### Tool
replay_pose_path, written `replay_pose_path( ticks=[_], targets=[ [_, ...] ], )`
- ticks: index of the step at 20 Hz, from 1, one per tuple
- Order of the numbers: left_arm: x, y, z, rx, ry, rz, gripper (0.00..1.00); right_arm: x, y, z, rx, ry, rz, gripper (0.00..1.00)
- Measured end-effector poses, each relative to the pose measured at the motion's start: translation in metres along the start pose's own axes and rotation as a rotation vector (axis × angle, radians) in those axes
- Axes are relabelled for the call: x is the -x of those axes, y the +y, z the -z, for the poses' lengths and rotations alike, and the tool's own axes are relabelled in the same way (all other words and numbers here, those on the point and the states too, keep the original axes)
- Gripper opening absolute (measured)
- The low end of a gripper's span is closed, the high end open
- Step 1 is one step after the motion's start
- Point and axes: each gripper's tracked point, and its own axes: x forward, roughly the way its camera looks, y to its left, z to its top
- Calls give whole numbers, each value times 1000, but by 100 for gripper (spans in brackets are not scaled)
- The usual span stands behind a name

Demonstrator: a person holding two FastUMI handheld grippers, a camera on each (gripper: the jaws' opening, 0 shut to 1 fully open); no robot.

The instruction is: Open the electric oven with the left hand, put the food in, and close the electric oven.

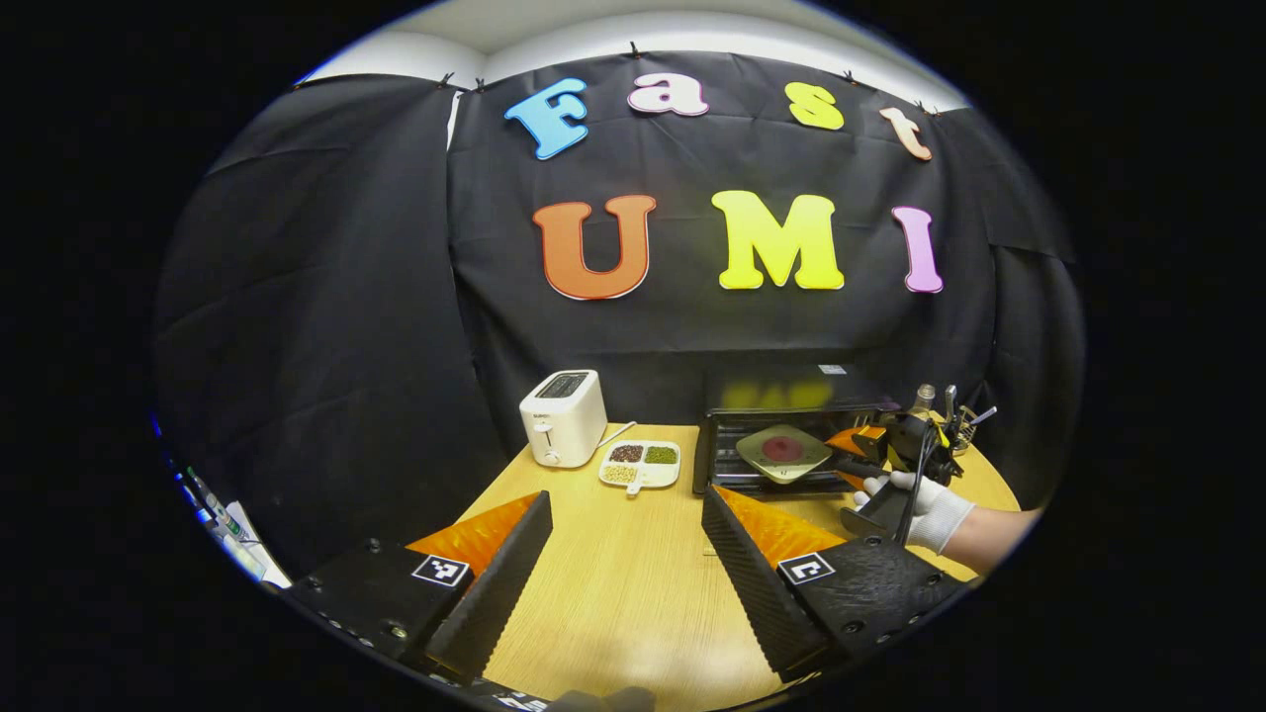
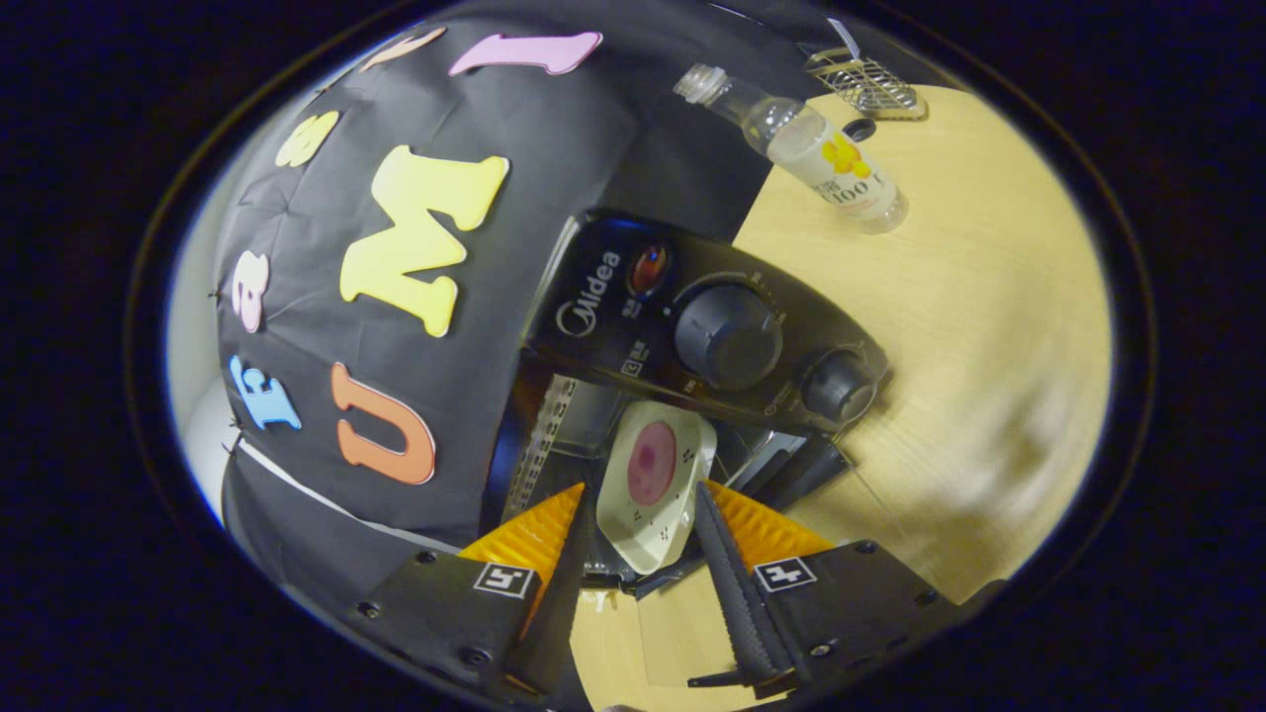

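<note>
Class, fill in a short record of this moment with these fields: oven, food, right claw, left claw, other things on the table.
oven: oven, door open
food: plate with a red round piece, at the oven's mouth
right claw: right claw shut on the plate's edge
left claw: left claw open, holding nothing, above the table
other things: toaster, divided dish of beans, bottle

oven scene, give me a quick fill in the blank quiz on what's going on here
1. The black electric oven has its door ____.
2. The pale square plate with a dark red round of food is carried by the ____ gripper.
3. The white toaster stands to the ____ of the white divided dish of beans in the left gripper view.
4. The left gripper has its jaws ____, holding nothing.

Missing words: open; right; left; open
</note>
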Motion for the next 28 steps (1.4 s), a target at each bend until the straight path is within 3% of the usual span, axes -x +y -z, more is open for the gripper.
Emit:
replay_pose_path(
  ticks=[2, 4, 5, 6, 7, 13, 16, 17, 19, 20, 21, 28],
  targets=[
    [-2, -8, 1, -2, -8, 19, 98, 21, 3, -5, 76, 0, 2, 67],
    [-4, -18, 2, -8, -17, 47, 98, 45, 6, -12, 192, -10, 11, 84],
    [-5, -24, 4, -12, -21, 63, 98, 58, 8, -17, 257, -19, 15, 80],
    [-8, -29, 5, -14, -23, 78, 98, 71, 9, -22, 333, -23, 27, 90],
    [-9, -35, 7, -14, -27, 98, 98, 85, 10, -26, 424, -35, 41, 85],
    [-24, -70, 22, 12, -32, 205, 98, 172, 22, -61, 819, -146, 131, 95],
    [-34, -89, 39, -3, -16, 245, 97, 216, 24, -75, 927, -196, 182, 95],
    [-37, -95, 45, -18, -14, 255, 98, 228, 23, -77, 955, -203, 197, 100],
    [-46, -111, 59, -36, 6, 281, 98, 253, 19, -84, 995, -219, 222, 96],
    [-49, -119, 68, -39, 29, 287, 98, 266, 15, -87, 1014, -223, 229, 100],
    [-52, -127, 77, -43, 48, 286, 97, 279, 10, -92, 1035, -229, 242, 96],
    [-53, -182, 133, -45, 157, 218, 98, 340, -40, -127, 1059, -151, 265, 96]
  ],
)
